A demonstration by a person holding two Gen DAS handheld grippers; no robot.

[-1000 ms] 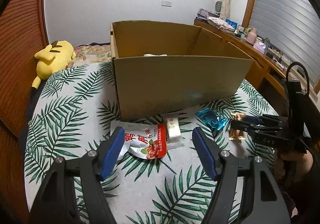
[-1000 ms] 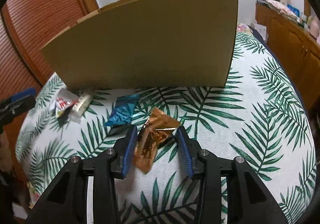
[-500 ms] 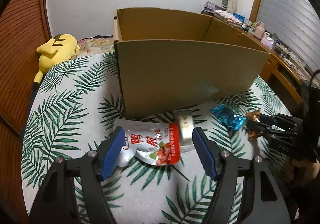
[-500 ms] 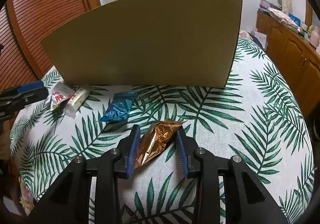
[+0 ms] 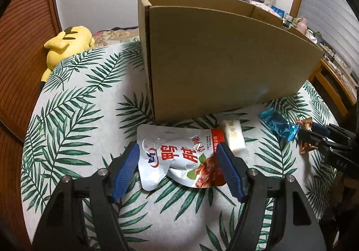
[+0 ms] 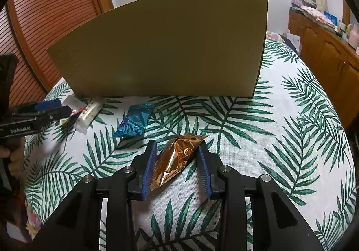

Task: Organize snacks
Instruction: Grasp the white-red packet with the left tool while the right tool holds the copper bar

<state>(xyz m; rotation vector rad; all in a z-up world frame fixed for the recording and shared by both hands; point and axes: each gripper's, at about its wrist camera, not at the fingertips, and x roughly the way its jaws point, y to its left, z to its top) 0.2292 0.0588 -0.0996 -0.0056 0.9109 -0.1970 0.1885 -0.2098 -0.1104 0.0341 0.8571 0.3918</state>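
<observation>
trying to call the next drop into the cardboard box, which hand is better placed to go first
Right, probably. The right gripper has its jaws closed on the orange foil snack, ready to lift toward the cardboard box. The left gripper is open, only straddling the white and red pouch.

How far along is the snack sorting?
Done: nothing confirmable; the cardboard box's inside is hidden. In hand: right gripper shut on the copper foil packet, which rests on the tablecloth; left gripper open, straddling the red-and-white pouch. Left: all four snacks, including the white bar and blue foil packet, lie outside the box.
</observation>
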